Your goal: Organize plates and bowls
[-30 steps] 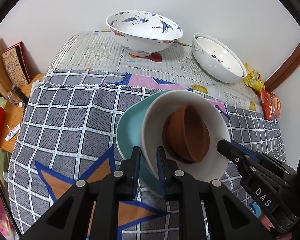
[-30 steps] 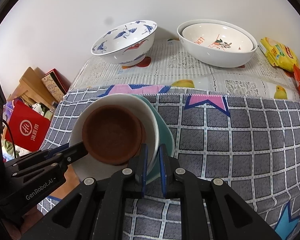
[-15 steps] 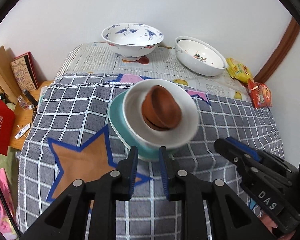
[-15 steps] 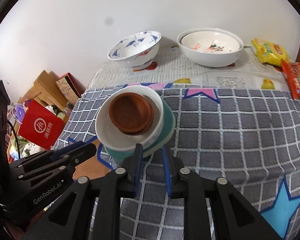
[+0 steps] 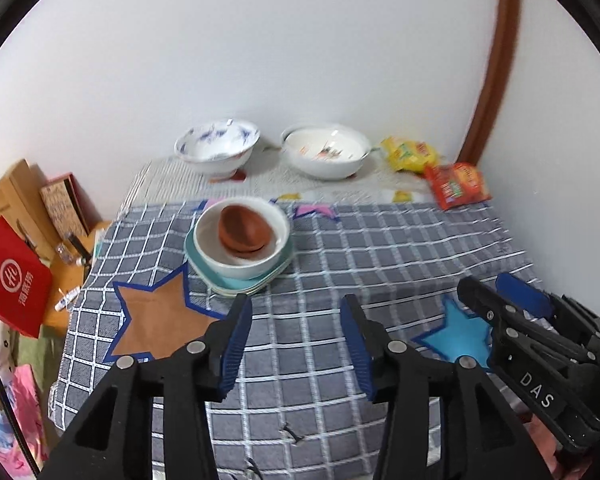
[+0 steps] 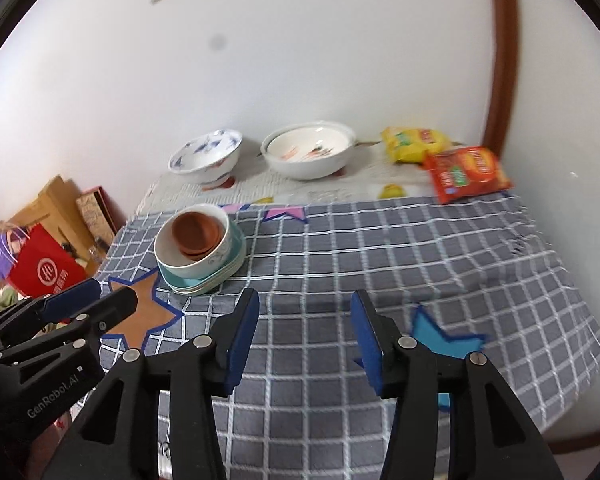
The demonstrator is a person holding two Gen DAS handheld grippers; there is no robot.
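A stack stands on the grey checked cloth (image 5: 340, 264): brown bowls (image 5: 244, 229) inside a white bowl (image 5: 240, 256), on teal and pale plates (image 5: 236, 282). The stack also shows in the right wrist view (image 6: 198, 250). My left gripper (image 5: 296, 312) is open and empty, pulled back from the stack. My right gripper (image 6: 304, 308) is open and empty, to the right of the stack and apart from it. A blue-patterned bowl (image 5: 217, 146) and a nested white bowl (image 5: 326, 152) stand at the back by the wall.
Yellow (image 5: 410, 154) and red (image 5: 458, 184) snack packs lie at the back right. A red bag (image 5: 10, 280), boxes and small items are beyond the table's left edge. A wall bounds the back and right.
Both grippers have let go of the stack's rim, opened wide and drawn back and up. The stack now rests on the cloth.
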